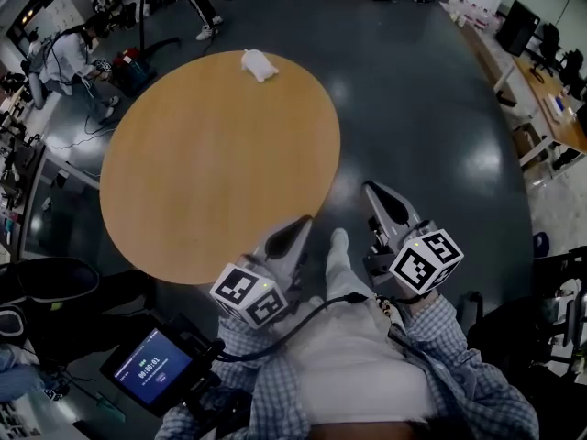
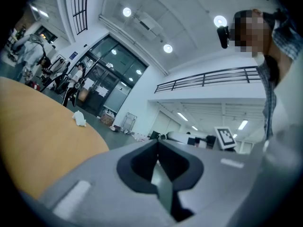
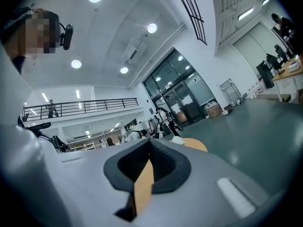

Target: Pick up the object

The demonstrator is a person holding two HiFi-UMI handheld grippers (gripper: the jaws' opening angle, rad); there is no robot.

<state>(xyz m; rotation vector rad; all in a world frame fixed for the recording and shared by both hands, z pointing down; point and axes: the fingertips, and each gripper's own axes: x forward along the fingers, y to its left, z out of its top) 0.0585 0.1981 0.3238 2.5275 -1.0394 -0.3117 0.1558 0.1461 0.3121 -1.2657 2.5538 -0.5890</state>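
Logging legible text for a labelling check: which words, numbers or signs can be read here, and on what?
Small screen: light digits, too small to read.
Left marker cube and right marker cube: square patterns, no words.
Papers on glass doors: too blurred to read.
No text reads clearly.

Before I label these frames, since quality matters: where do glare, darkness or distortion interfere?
Head view: dim and fisheye-curved, pale sheen on the dark grey floor, yet the small white crumpled object on the round wooden table stays distinct. Left gripper view: ceiling lamps flare, corners go black. Right gripper view: the same.
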